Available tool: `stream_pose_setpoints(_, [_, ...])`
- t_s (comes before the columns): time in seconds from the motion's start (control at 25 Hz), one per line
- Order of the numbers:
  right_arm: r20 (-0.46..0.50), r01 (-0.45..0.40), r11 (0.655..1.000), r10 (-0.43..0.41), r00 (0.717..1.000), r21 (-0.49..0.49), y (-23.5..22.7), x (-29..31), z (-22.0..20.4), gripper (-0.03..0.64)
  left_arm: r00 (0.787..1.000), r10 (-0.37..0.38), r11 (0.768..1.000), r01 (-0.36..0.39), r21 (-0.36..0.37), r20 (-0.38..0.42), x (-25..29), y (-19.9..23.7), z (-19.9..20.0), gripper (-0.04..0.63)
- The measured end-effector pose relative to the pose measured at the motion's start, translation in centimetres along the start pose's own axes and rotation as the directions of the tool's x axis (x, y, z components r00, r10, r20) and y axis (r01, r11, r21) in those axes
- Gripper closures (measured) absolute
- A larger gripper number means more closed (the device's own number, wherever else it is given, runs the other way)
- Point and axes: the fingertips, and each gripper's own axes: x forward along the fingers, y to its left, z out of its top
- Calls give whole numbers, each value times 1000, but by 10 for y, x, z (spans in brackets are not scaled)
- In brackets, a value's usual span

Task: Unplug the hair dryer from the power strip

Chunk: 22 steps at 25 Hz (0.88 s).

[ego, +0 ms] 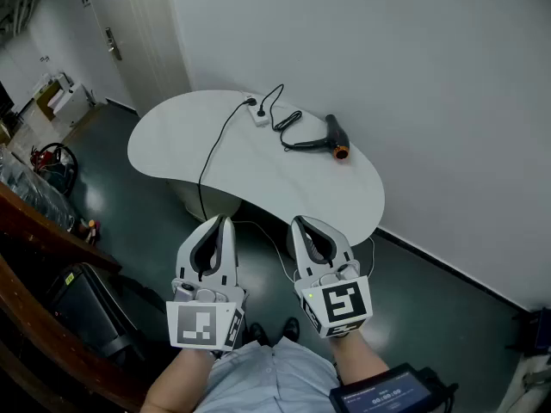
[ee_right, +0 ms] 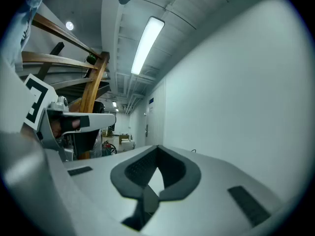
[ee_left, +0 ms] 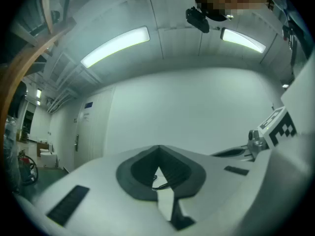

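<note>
A black hair dryer [ego: 335, 136] with an orange nozzle lies on the right part of the white table [ego: 181, 136]. Its black cord [ego: 287, 123] loops over to a white power strip [ego: 258, 115] near the table's far edge. Both grippers hang side by side in front of the table's near edge, well short of the strip. My left gripper [ego: 225, 220] [ee_left: 158, 147] is shut with nothing in it. My right gripper [ego: 298, 222] [ee_right: 157, 147] is also shut and empty. Both point roughly level toward the table.
A second black cable [ego: 209, 157] runs from the strip over the table's near edge to the floor. A white wall stands right behind the table, with a door [ego: 129, 33] at the back left. A wooden rail [ego: 52, 231] and a black bag [ego: 86, 304] stand at my left.
</note>
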Motion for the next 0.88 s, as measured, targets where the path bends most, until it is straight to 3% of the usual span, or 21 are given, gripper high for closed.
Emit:
stream_pose_setpoints(0.56, [-42, -15, 999, 17, 999, 48, -26, 5, -20, 614, 1000, 2, 1000, -2, -9, -24, 23, -15, -13, 597])
stream_pose_setpoints(0.88, [-35, -32, 998, 34, 999, 57, -47, 11, -22, 614, 997, 48, 999, -48, 7, -55, 25, -17, -24, 597])
